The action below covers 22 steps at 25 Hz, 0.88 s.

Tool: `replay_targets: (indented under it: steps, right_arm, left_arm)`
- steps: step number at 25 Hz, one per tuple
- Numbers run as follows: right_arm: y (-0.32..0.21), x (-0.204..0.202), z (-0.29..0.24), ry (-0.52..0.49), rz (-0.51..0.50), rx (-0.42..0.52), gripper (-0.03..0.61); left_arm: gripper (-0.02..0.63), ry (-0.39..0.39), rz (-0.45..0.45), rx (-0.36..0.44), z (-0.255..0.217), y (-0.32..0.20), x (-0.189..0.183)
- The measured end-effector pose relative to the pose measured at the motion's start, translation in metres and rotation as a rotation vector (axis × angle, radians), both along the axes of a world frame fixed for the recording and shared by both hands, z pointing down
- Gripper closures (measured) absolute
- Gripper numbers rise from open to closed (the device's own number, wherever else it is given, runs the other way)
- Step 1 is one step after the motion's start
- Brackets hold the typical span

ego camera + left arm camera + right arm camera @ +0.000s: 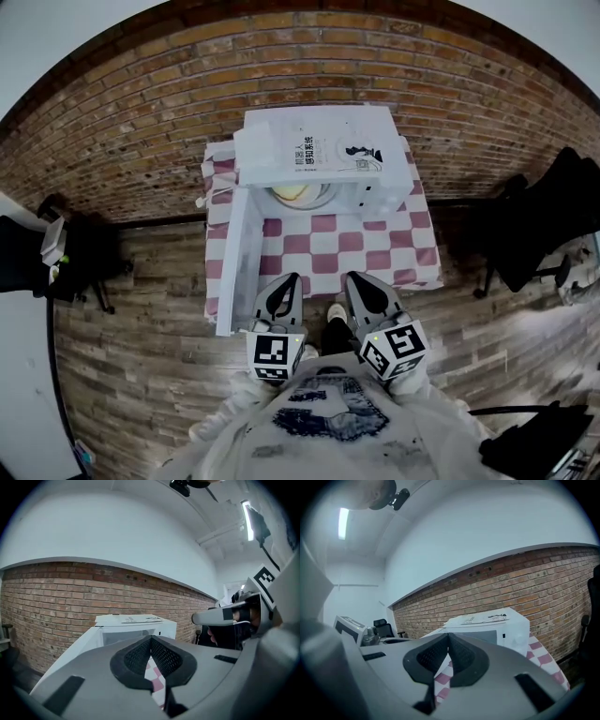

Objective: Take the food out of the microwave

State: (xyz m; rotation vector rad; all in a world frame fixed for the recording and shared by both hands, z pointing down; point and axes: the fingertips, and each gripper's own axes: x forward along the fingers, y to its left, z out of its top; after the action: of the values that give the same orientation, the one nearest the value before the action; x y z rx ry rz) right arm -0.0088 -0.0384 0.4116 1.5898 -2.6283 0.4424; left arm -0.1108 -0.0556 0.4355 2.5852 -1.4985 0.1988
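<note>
Grey jaws of left gripper and right gripper sit together, empty, before the microwave.

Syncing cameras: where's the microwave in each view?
Head view: microwave at top centre, its door swung open to the left.
Left gripper view: microwave at mid-frame, slightly left of centre.
Right gripper view: microwave right of centre.
Shared landmark: the brick wall behind it, and the checked cloth under it.

The microwave presents an unblocked cavity mouth. Its open door juts forward from the microwave's left side, walling that flank. The checkered cloth before the microwave gives open passage.
</note>
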Motion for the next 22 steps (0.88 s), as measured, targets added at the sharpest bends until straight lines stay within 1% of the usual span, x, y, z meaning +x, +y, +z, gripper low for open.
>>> replay_targets:
  steps: [3,8,12,15,18,22]
  right_arm:
    - [-0.027,0.004,0.001,-0.004,-0.019,0.004,0.563]
    - [-0.072,0.014,0.005,-0.012,-0.045,-0.01,0.563]
    - [-0.104,0.021,0.008,-0.002,-0.07,-0.002,0.563]
    - [-0.123,0.026,0.012,0.013,-0.092,0.005,0.563]
    - [-0.14,0.031,0.012,0.005,-0.112,0.003,0.563]
    - [-0.155,0.034,0.015,0.0,-0.15,-0.003,0.563]
  left_arm:
    - [0.604,-0.008,-0.014,-0.003,0.001,-0.024,0.005]
    - [0.604,-0.009,-0.04,-0.034,0.008,-0.064,0.013]
    - [0.604,-0.02,-0.058,-0.037,0.01,-0.092,0.021]
    - [0.604,-0.031,-0.073,-0.033,0.011,-0.108,0.027]
    - [0.604,-0.035,-0.094,-0.032,0.009,-0.122,0.03]
    - [0.604,-0.009,-0.12,-0.054,0.015,-0.134,0.035]
